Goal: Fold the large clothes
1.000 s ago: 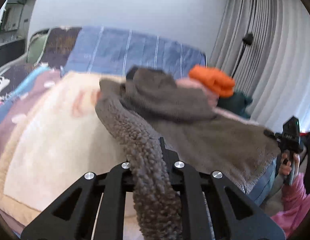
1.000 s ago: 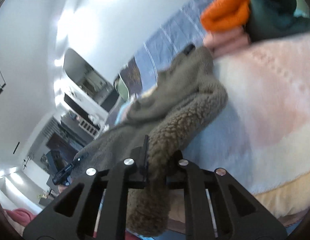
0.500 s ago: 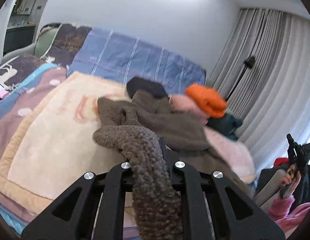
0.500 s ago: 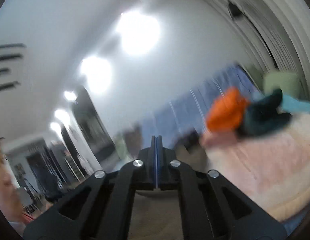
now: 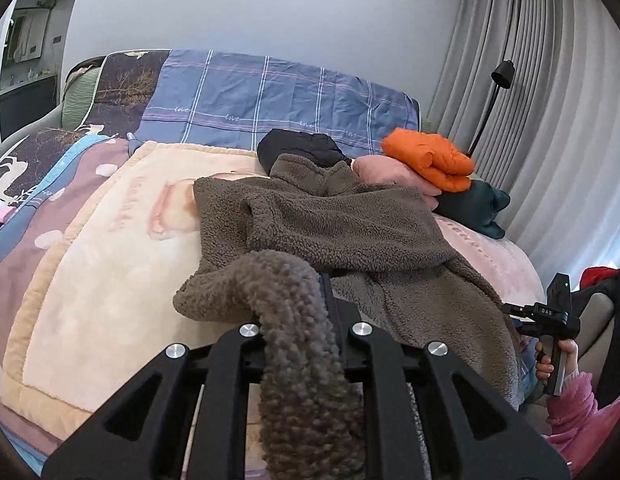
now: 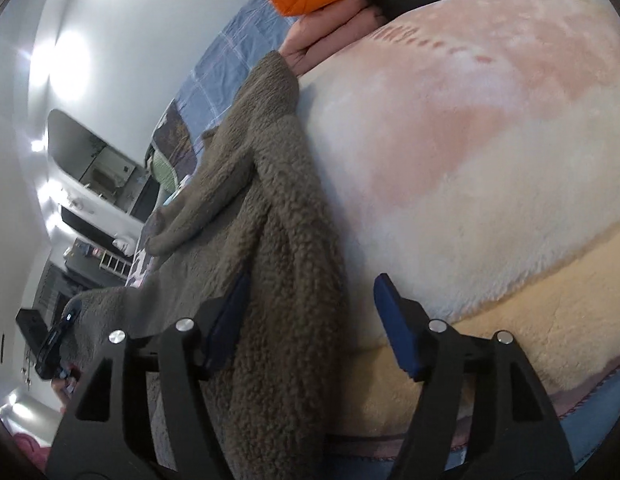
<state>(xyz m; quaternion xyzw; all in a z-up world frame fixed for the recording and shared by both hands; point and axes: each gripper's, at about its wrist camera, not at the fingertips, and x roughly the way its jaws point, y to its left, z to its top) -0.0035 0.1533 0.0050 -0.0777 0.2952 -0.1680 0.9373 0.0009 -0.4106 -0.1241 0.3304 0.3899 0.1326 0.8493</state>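
A large brown fleece jacket (image 5: 334, 220) lies spread and rumpled on the bed's cream and pink blanket (image 5: 109, 264). My left gripper (image 5: 305, 300) is shut on the jacket's thick fleece edge, which drapes back between the fingers. My right gripper (image 6: 310, 300) is open at the bed's near edge; a fold of the jacket (image 6: 285, 240) lies between its blue-padded fingers (image 6: 394, 320), nearer the left one. The right gripper also shows at the far right of the left wrist view (image 5: 550, 316).
At the head of the bed lie a folded orange garment (image 5: 430, 160), a pink one (image 5: 394, 176), a dark teal one (image 5: 478, 208) and a black one (image 5: 301, 148). A blue checked cover (image 5: 269, 100) stands behind. Grey curtains (image 5: 550, 120) and a floor lamp (image 5: 498, 80) stand to the right.
My right gripper has opened and dropped back to the bed edge over the jacket fold. My left gripper keeps its hold on the fleece edge and has pulled back slightly.
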